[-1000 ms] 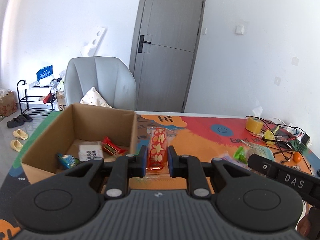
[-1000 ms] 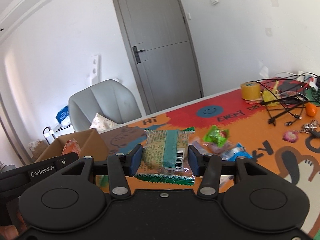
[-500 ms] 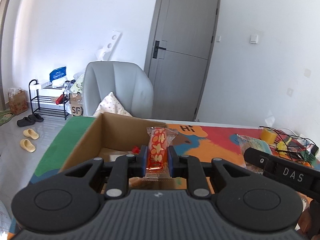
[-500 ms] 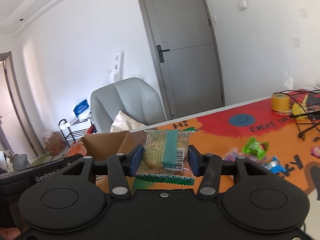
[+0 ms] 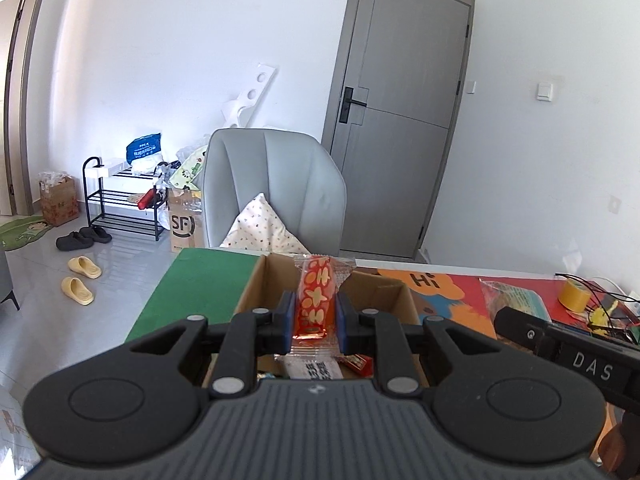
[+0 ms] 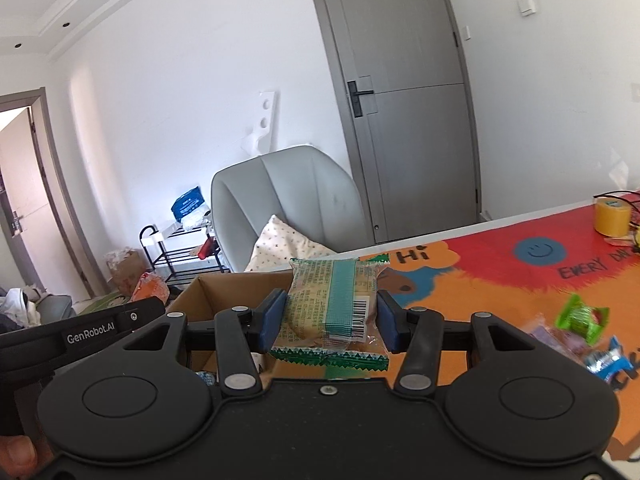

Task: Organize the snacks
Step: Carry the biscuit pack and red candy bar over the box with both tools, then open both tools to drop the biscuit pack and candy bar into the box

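Green-striped snack packet (image 6: 334, 304) clamped between right tongs (image 6: 331, 318), beside cardboard box (image 6: 224, 292).

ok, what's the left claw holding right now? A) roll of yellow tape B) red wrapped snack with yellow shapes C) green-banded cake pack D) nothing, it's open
B. In the left wrist view, the left claw is shut on the red wrapped snack, held above the cardboard box; the green-banded pack sits in the right claw.
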The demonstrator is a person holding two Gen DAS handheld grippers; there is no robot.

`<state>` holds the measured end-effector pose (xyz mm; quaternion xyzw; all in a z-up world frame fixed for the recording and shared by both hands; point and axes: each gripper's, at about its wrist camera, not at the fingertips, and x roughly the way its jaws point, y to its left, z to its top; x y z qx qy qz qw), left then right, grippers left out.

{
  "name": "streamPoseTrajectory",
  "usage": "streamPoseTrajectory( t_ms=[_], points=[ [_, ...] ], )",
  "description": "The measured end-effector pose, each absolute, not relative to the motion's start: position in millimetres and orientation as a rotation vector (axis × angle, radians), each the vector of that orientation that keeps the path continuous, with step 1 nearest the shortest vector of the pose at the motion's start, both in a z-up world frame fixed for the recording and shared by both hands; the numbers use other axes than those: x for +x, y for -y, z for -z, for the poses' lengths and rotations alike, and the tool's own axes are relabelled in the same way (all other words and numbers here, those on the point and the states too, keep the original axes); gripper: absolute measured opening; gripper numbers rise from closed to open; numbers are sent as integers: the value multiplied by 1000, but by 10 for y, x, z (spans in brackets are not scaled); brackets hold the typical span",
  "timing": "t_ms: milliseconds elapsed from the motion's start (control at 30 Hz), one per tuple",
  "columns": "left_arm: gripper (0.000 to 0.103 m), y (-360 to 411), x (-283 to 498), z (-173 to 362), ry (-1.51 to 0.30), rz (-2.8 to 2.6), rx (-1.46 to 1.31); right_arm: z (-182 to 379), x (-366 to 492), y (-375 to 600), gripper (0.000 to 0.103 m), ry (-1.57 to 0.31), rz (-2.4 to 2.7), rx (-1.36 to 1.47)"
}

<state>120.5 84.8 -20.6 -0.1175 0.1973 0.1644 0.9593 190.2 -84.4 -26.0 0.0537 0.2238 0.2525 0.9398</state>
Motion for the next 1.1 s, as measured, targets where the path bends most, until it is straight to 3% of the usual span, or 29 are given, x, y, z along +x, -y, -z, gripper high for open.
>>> streamPoseTrajectory(
  t_ms=[600,967,1100],
  points=[
    [20,-1238,1663,277,-457,-334,-319,164,2230,490,49,-489,-540,58],
    [30,-1409,1526,272,-463,-366,-359,208,2275,274,49,-525,-577,56],
    [42,-1449,1432,245,-453,-383,-373,194,2260,217,55,-522,-609,77]
  ],
)
